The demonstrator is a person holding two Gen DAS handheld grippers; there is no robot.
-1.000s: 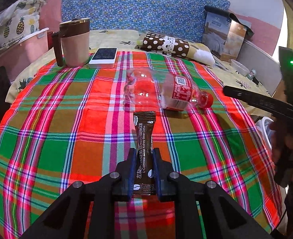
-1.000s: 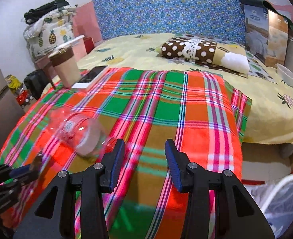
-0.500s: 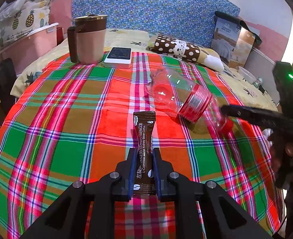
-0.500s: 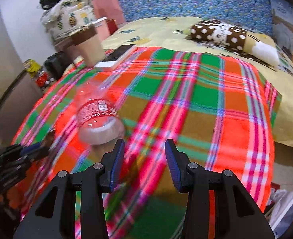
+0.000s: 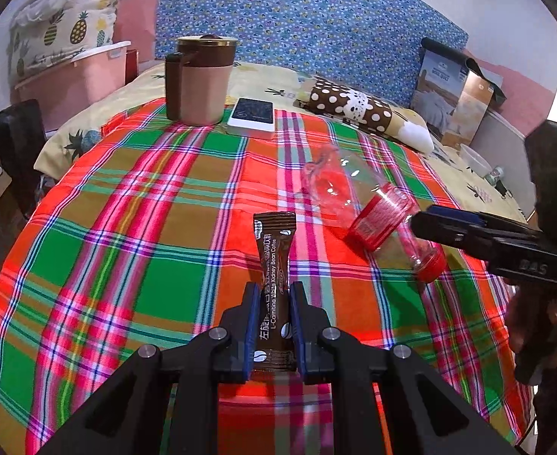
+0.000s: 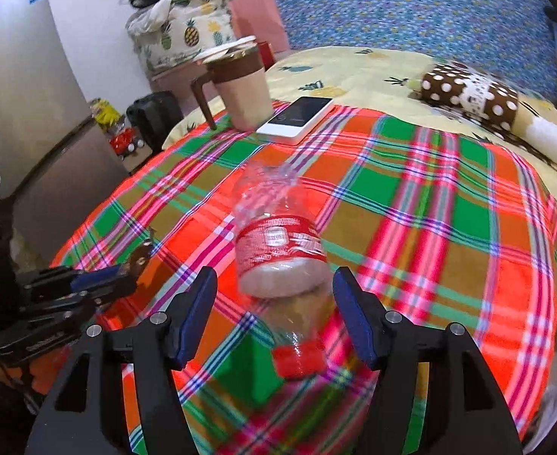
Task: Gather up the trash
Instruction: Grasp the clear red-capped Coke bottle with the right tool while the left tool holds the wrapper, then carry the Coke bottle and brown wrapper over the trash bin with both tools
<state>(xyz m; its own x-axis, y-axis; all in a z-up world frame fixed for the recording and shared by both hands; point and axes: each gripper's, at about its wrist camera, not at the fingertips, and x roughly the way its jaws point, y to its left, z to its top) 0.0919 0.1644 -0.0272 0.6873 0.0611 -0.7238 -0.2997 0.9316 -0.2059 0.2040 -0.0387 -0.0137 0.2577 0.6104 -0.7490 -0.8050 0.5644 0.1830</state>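
Note:
My left gripper (image 5: 273,299) is shut on a brown coffee sachet (image 5: 274,261) and holds it upright above the plaid cloth (image 5: 146,227). An empty clear plastic bottle (image 6: 278,242) with a red label and red cap lies on the cloth, cap toward me. My right gripper (image 6: 274,303) is open, its fingers on either side of the bottle's neck end, not closed on it. In the left wrist view the bottle (image 5: 358,204) lies at the right with the right gripper's finger (image 5: 479,231) over its neck.
A pink mug with a brown lid (image 5: 199,79) and a white phone (image 5: 251,115) stand at the cloth's far edge. A polka-dot pillow (image 5: 358,108) lies on the yellow bedsheet behind. The left gripper shows in the right wrist view (image 6: 77,288).
My right gripper has opened wider and moved in around the bottle's neck end. The bottle has turned, cap toward the right gripper. My left gripper still holds the sachet.

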